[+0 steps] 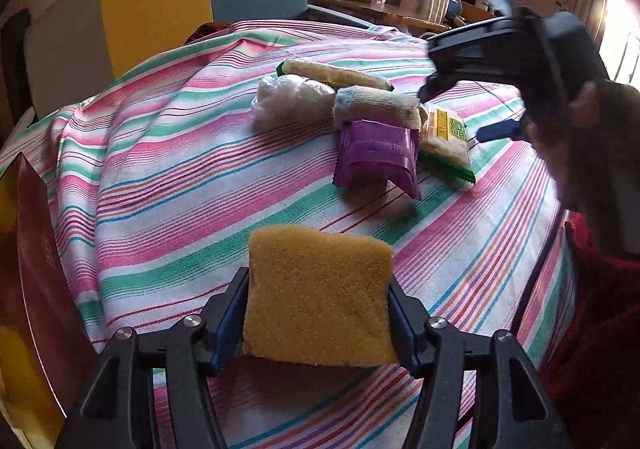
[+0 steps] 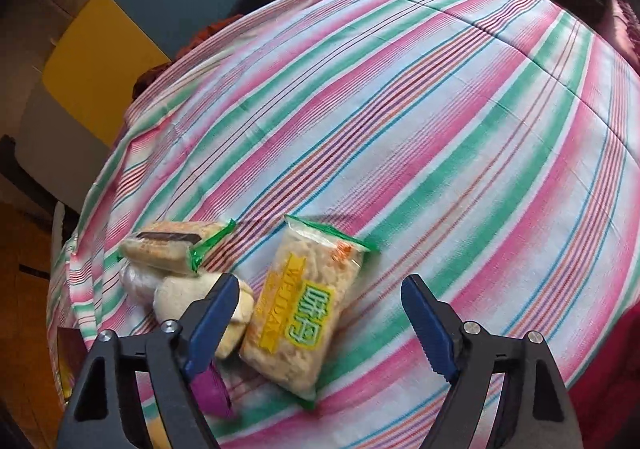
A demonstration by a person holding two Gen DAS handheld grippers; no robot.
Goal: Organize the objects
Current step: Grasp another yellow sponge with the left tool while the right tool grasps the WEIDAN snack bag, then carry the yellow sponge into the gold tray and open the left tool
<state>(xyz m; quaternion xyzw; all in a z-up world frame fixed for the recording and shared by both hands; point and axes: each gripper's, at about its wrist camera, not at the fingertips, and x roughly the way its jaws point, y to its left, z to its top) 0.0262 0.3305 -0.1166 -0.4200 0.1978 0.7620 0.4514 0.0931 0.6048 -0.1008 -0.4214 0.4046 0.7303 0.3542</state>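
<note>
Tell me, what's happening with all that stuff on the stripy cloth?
Someone is tidying up with a grabber in each hand. The left gripper is squeezing a yellow sponge above the striped cloth. The right gripper is open, hovering over a snack bag. A purple packet, rolled towel and another snack bar lie bunched together.

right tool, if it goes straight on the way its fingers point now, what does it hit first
Probably the clear snack packet with yellow and green print, lying just ahead toward the left finger of the open right tool; otherwise only the striped pink and green cloth. Depth is unclear.
</note>
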